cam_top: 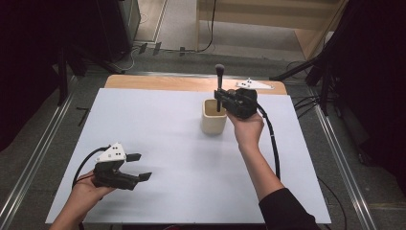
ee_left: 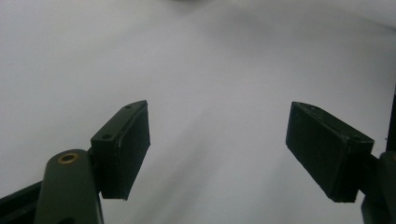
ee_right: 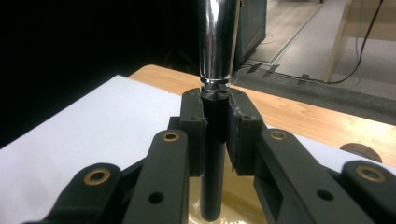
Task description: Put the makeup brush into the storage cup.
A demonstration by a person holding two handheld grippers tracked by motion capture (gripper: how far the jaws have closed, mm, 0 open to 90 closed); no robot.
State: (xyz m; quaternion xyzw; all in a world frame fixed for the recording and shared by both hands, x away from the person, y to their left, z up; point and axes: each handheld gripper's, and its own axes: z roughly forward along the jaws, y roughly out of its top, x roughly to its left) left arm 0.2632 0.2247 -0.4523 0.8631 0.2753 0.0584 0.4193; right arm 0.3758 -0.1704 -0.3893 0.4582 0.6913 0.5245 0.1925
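Right gripper (cam_top: 221,101) clamps the brush (cam_top: 219,86) upright over the cup (cam_top: 213,120); lower straight, probably centred. Left gripper (cam_top: 139,166) gapes, idle.

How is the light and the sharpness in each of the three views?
High view: white table sheet evenly lit, surroundings dark. Left gripper view: soft shadows on the sheet, open left tongs slightly blurred. Right gripper view: glare on the brush's chrome ferrule, held in the right tongs; dark left background.

Both grippers are black, each with 2 flat rectangular jaws on arms with brass-coloured rivets. The left gripper (cam_top: 136,166) and the right gripper (cam_top: 219,99) each carry a white triangular plate and a black cable. The right forearm wears a dark sleeve (cam_top: 287,211).
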